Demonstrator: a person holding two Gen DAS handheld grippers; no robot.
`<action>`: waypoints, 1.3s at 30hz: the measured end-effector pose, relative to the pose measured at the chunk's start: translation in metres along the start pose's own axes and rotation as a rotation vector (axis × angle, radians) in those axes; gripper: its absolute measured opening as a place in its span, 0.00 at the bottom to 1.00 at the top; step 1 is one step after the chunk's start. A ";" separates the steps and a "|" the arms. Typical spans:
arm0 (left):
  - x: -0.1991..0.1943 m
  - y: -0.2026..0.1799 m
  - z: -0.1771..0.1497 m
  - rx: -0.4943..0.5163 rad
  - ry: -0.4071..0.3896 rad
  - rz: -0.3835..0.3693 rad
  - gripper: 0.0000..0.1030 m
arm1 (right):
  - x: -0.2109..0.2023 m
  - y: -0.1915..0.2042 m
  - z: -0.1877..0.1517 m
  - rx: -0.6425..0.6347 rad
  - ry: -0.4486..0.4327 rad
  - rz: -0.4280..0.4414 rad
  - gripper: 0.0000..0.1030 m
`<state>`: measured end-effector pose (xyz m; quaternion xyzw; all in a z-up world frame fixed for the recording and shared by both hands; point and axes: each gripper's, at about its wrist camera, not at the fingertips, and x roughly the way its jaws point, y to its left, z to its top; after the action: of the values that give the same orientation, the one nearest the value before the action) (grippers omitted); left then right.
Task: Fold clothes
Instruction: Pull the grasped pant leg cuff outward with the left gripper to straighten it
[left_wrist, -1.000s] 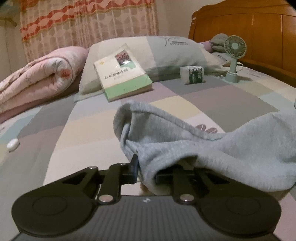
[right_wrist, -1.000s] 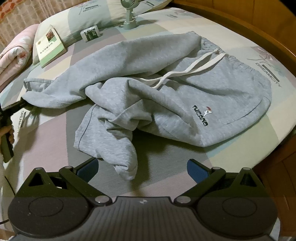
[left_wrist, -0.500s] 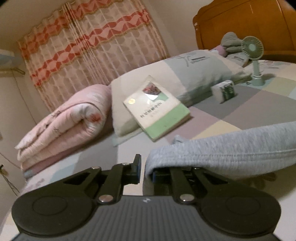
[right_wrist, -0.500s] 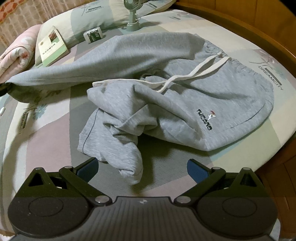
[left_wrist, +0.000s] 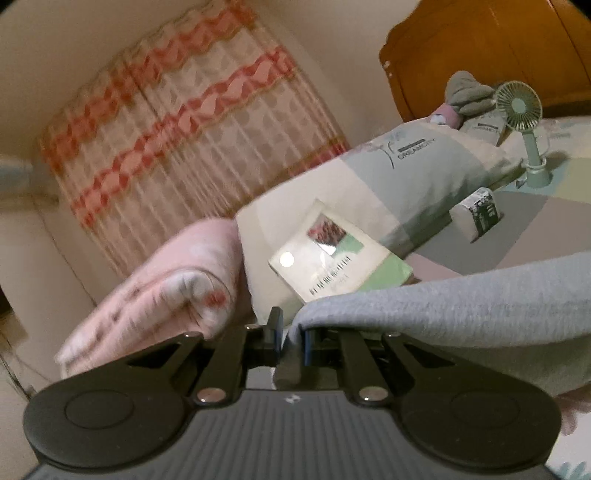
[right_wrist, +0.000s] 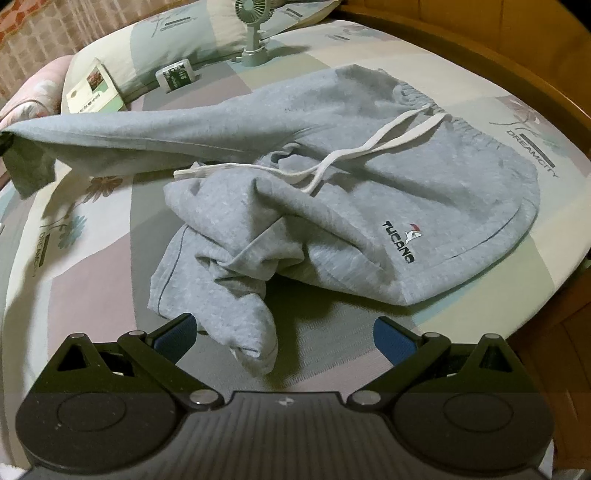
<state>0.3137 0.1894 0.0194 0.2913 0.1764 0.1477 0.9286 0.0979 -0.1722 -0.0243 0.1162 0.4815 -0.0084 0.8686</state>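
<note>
One pair of grey sweatpants (right_wrist: 369, 192) lies crumpled on the bed (right_wrist: 461, 74), with one leg stretched off to the left edge of the right wrist view, where its end is cut off. The left claw (left_wrist: 290, 334) is pinched nearly closed on that leg's cuff, the fabric draping over its right finger and hiding the pad there. The left wrist view is smeared, so the print on the one book (left_wrist: 338, 254) cannot be read. The right claw (right_wrist: 283, 334) hangs wide apart above the other leg's end, gripping nothing. One small fan (right_wrist: 255, 22), cut off at the top, one small packet (right_wrist: 176, 75), one pink rolled quilt (left_wrist: 159, 291) and one pillow (left_wrist: 406, 177) sit near the headboard (left_wrist: 480, 48).
</note>
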 end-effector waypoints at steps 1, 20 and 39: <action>-0.001 0.002 0.000 0.001 -0.004 -0.003 0.10 | 0.001 0.001 0.000 0.000 0.001 0.000 1.00; -0.080 -0.051 -0.093 0.022 0.159 -0.525 0.18 | 0.016 0.027 0.006 -0.065 0.043 0.036 1.00; -0.054 0.019 -0.138 -0.500 0.432 -0.559 0.39 | 0.007 0.027 0.007 -0.058 0.009 0.035 1.00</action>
<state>0.2053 0.2517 -0.0620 -0.0391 0.3977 -0.0139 0.9166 0.1113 -0.1466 -0.0212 0.0994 0.4832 0.0214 0.8696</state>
